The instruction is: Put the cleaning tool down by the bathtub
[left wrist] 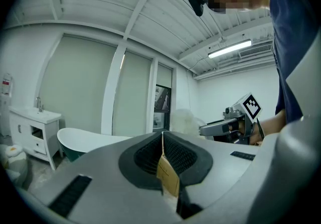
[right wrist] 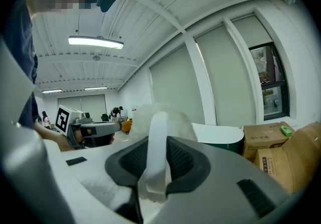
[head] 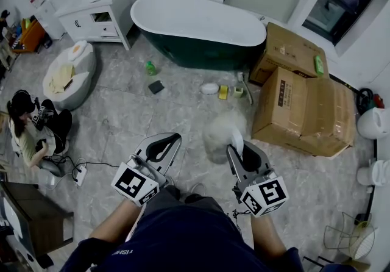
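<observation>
The right gripper (head: pixel 239 150) pinches the white strap handle (right wrist: pixel 156 140) of a fluffy white cleaning duster (head: pixel 218 133); the left gripper (head: pixel 166 141) is pressed together, well apart from the green-and-white bathtub (head: pixel 183 17).

Your fluffy white duster (head: pixel 223 133) was blurred in the head view, its handle's lower end hidden inside your right tool (head: pixel 236 150). The small items (head: pixel 223 91) by the bathtub (head: pixel 201 21), perhaps sponges, were too small to identify.

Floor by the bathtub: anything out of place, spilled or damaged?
Yes: a green bottle, dark pad, white oval object and yellow sponge lie scattered on the floor beside the bathtub. Nothing looks spilled or broken.
</observation>
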`<state>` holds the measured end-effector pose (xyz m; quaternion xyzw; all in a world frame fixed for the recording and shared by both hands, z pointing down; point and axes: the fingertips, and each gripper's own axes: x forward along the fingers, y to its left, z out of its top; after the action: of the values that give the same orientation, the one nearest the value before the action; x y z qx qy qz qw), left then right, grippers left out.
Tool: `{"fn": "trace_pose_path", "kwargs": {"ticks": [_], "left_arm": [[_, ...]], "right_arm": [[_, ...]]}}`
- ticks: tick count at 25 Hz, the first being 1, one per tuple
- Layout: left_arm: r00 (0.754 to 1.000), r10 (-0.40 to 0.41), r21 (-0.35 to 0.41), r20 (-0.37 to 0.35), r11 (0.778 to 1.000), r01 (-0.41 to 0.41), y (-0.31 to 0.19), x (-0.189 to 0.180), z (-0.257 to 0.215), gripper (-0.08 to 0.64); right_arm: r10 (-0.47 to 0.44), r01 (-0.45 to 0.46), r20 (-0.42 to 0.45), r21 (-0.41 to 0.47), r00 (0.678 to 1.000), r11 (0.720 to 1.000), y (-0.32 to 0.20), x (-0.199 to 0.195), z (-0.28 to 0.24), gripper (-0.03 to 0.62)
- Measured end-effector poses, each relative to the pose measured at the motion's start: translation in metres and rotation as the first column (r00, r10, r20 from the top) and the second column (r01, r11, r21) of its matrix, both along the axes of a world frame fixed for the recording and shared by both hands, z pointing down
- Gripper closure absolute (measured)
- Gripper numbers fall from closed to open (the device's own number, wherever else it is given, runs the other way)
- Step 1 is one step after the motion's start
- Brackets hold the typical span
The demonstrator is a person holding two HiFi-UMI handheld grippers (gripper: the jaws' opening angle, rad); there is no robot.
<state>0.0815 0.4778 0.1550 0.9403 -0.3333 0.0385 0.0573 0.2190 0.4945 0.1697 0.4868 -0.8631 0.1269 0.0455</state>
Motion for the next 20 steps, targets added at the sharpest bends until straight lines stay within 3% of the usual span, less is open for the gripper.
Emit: {"fn": "trace_pose_path", "kwargs": {"ticks": [9, 20], "left_arm": [[1.000, -0.028, -0.002, 0.012, 1.000, 0.028, 0.009, 0.016, 0.002, 0.523], [0.999, -0.045, -0.001, -0.001, 0.999, 0.045, -0.022, 0.021, 0.004, 0.523]], "right_arm": [[-0.013, 0.013, 0.010, -0.010, 1.000, 1.000, 0.005, 0.023, 0.008, 0.497], [-0.028, 0.028, 0.006, -0.027, 1.000, 0.999, -0.022, 0.030, 0.016, 0.497]]}}
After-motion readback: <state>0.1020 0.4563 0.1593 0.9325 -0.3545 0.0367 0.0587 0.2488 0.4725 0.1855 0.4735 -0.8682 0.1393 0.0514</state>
